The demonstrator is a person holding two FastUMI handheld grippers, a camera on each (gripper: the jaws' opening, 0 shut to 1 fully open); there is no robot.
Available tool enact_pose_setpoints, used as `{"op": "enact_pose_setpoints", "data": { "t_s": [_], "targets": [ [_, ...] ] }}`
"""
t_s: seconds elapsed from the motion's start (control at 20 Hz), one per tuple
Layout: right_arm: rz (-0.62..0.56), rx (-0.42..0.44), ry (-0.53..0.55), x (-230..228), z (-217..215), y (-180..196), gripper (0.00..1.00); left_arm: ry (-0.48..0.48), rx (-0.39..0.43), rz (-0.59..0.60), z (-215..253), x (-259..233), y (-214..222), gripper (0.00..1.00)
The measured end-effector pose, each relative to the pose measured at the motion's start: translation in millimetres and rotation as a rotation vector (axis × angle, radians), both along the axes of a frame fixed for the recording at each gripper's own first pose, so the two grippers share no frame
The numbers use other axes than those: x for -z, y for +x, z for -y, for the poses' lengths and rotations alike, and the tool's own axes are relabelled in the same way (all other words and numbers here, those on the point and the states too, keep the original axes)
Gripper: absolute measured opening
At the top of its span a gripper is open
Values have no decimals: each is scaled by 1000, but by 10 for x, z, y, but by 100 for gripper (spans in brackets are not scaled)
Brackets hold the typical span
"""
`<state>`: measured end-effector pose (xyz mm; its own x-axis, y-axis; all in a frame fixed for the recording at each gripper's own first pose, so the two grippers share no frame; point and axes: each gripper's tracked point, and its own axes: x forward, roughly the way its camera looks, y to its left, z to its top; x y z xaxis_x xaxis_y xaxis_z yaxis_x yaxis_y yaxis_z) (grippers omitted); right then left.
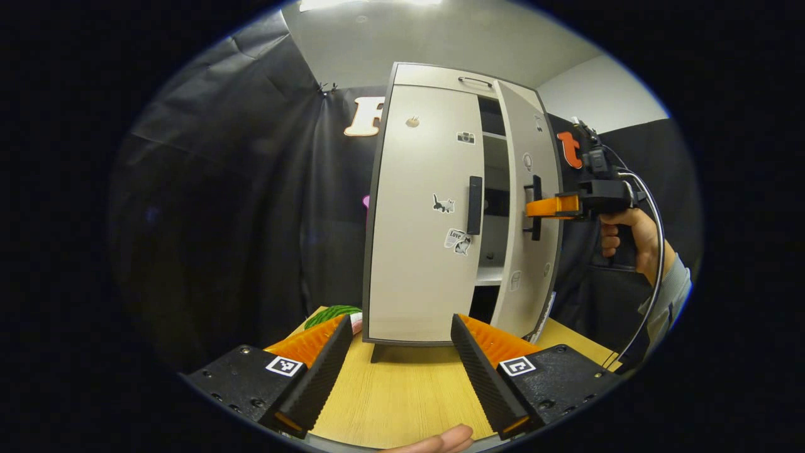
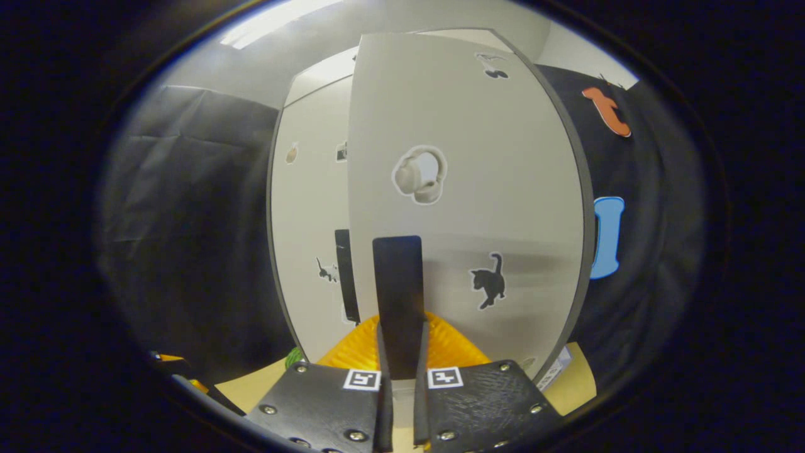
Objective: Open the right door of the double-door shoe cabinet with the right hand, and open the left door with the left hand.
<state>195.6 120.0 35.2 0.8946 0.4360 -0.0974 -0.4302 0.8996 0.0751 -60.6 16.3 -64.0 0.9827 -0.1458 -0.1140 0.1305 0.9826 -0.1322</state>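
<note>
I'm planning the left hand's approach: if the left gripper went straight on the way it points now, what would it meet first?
Probably the closed left door of the cabinet, low down near its bottom edge, well under its handle. The left gripper is open above the table; depth is unclear.

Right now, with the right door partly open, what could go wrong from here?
1. The right gripper pinches only the narrow right handle; it could slip off as the right door swings.
2. The cabinet stands loose on the table and might slide or tip.
3. The open left gripper is far from the left handle.
</note>
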Motion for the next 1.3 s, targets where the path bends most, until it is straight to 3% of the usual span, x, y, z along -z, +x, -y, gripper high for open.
{"op": "enact_pose_setpoints", "data": {
  "t_s": [0.45, 0.75, 1.0, 1.3],
  "targets": [
    [10, -12, -49, -7, 197, -149, 13, 15, -10, 42, 0, -104, -3, 98],
    [9, 7, -14, -36, 335, -229, 13, -5, 14, 29, 145, -72, -23, 98],
    [31, 41, -16, -52, 514, -256, 12, 3, 27, 20, 246, -8, -27, 98],
    [89, 156, -42, -115, 894, -170, 11, -4, 64, 36, 497, -57, -42, 98]
  ]
}}
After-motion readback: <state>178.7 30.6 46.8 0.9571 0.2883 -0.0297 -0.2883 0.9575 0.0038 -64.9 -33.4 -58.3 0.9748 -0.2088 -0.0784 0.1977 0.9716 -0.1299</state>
